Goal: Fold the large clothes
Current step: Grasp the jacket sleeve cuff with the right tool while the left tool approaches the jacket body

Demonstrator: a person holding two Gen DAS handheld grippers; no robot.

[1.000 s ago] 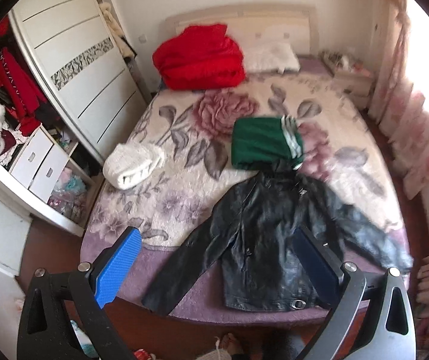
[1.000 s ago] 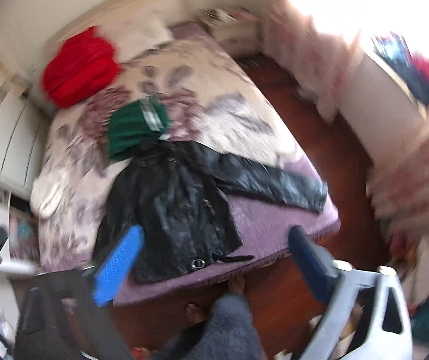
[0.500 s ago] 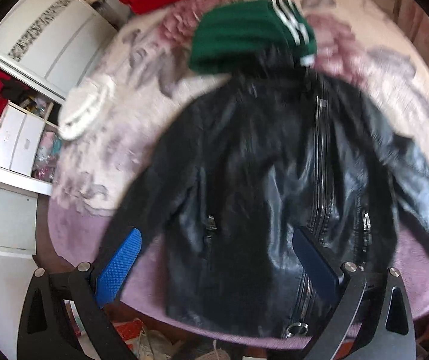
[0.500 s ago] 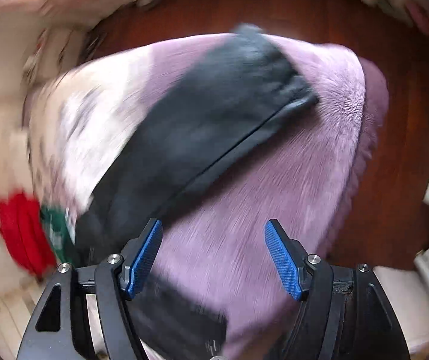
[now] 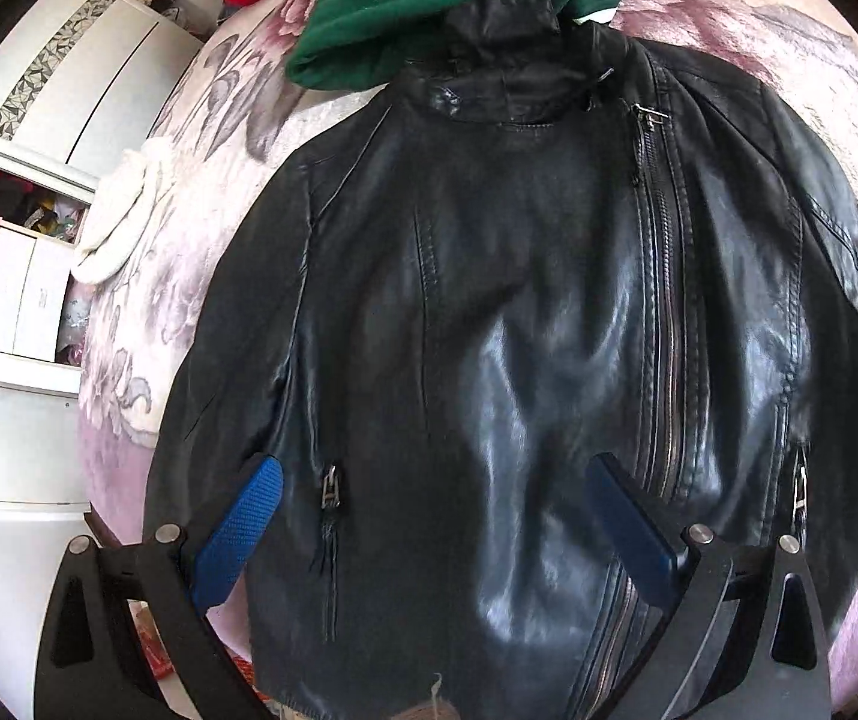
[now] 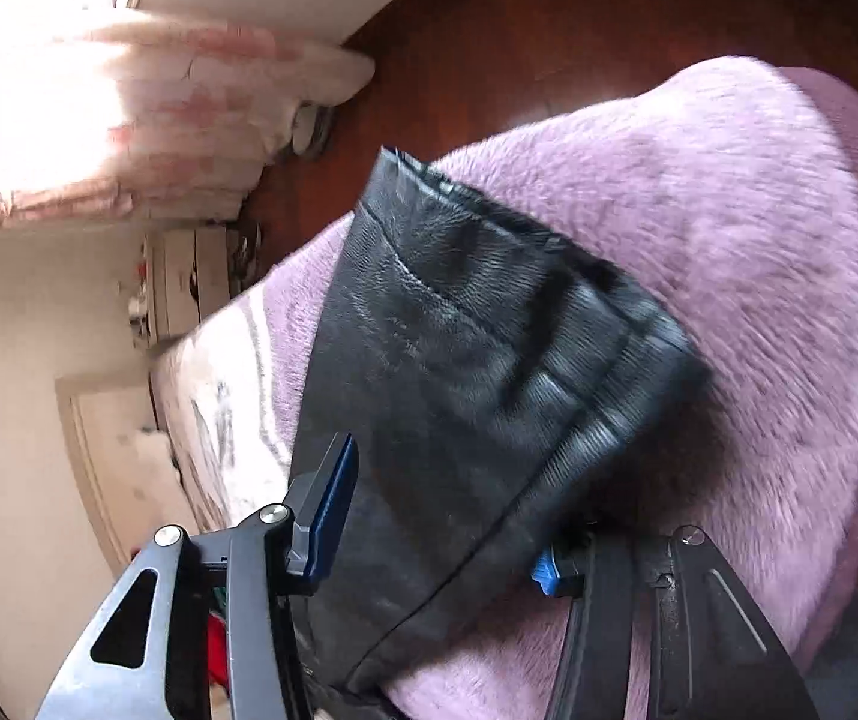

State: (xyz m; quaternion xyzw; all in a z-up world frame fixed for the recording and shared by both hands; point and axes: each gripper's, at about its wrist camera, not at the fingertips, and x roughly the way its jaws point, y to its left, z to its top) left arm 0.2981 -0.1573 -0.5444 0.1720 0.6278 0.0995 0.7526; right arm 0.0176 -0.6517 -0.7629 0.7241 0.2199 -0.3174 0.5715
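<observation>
The right gripper (image 6: 441, 516) is closing around the black leather jacket's (image 5: 519, 330) sleeve end (image 6: 489, 372); the left gripper (image 5: 429, 516) hangs open above its front.

We are finding no readable text, label, brand or number anywhere. We are seeing only plain white stripes on the green garment (image 5: 423, 12).

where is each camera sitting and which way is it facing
Left wrist: on the left claw, tipped down over the jacket front on the bed; its wide-apart fingers show, nothing between them.
Right wrist: on the right claw, low along the sleeve toward floor and curtain; its fingers flank the sleeve, jaws closing.
Shared: the same jacket and the purple blanket.
</observation>
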